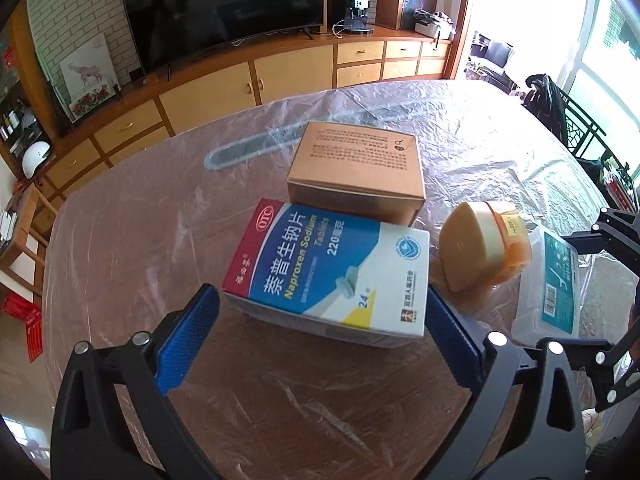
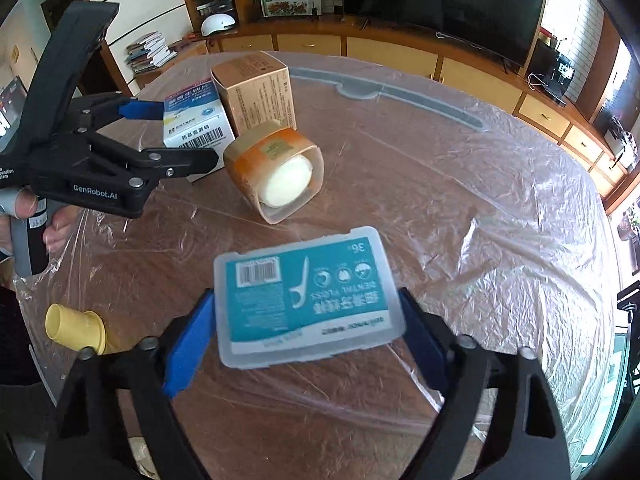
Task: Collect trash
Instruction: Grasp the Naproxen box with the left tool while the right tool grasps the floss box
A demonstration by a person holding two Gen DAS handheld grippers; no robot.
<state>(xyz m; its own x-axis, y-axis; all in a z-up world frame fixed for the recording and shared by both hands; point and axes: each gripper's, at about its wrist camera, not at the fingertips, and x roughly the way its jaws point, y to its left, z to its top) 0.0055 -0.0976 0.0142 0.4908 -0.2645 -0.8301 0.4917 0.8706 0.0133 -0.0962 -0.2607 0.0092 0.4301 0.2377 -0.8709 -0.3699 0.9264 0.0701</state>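
Straddling the tablet box (image 1: pixel 326 270), the left hand-held gripper (image 1: pixel 324 344) has its pads apart, not yet pressing — box on the counter (image 1: pixel 120 248), long axis running away. Right hand-held gripper (image 2: pixel 306 344) likewise brackets the floss case (image 2: pixel 308 300), unclamped.

medicine box (image 1: pixel 326 270): "OTC", "Naproxen Sodium Tablets", "24" | floss case (image 2: pixel 308 298): "36" upside down | left gripper (image 2: pixel 158 136): "GenRobot.AI"

We're in a home living room: a big television (image 1: pixel 224 4) on a long wooden cabinet (image 1: pixel 296 68), framed picture (image 1: pixel 90 76) leaning there, bench (image 1: pixel 480 136) under plastic sheeting.
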